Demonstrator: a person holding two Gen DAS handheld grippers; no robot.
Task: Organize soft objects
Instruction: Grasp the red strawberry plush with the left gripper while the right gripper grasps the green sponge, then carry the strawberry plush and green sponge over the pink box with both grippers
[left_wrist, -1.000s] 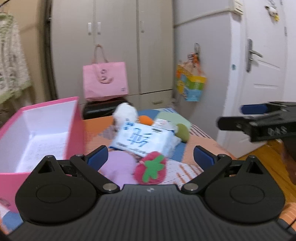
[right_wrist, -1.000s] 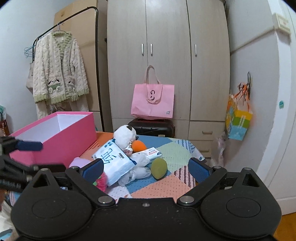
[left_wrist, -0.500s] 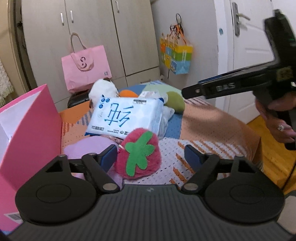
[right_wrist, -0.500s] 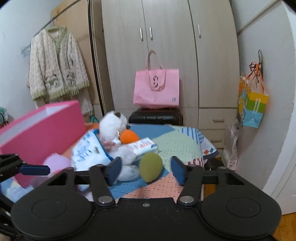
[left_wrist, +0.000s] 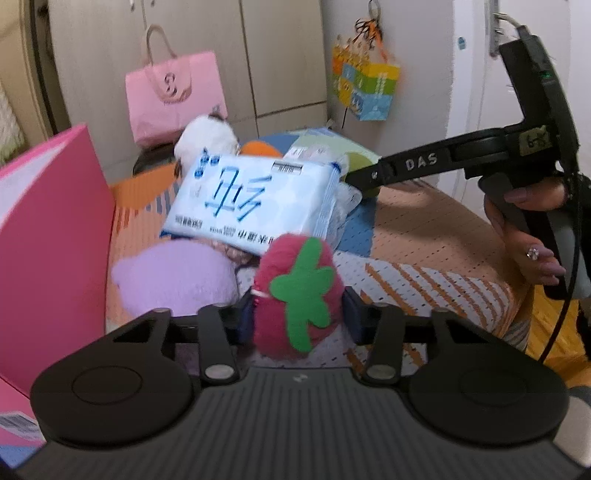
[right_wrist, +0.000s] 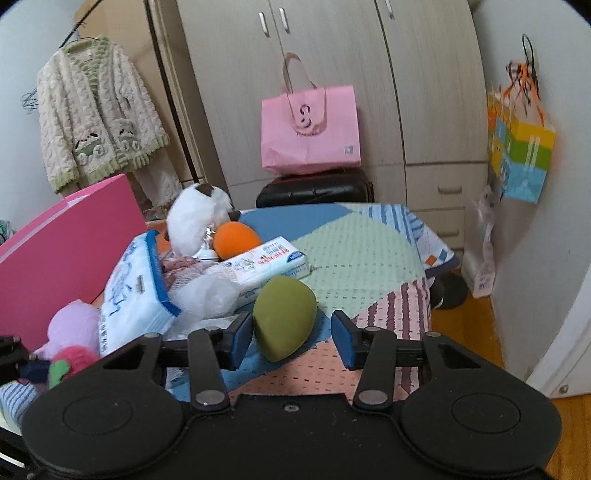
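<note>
My left gripper (left_wrist: 297, 317) has its jaws closed in on a red plush strawberry (left_wrist: 295, 291) with a green leaf, on the patchwork table. A lilac plush (left_wrist: 173, 277) and a blue-white tissue pack (left_wrist: 255, 199) lie just beyond it. My right gripper (right_wrist: 291, 336) is open around a green egg-shaped sponge (right_wrist: 284, 317), its left pad close to it, its right pad apart. An orange sponge (right_wrist: 236, 240), a white plush dog (right_wrist: 195, 218) and a small tissue pack (right_wrist: 269, 262) lie behind. The right gripper also shows in the left wrist view (left_wrist: 351, 181).
An open pink box (left_wrist: 48, 236) stands at the table's left, also in the right wrist view (right_wrist: 62, 236). A pink bag (right_wrist: 310, 125) on a black case sits behind the table by the wardrobe. The table edge drops to wood floor (right_wrist: 472, 317) on the right.
Both grippers have moved forward and down. The left one has narrowed onto the strawberry; the right one now has the green sponge between its fingers.
</note>
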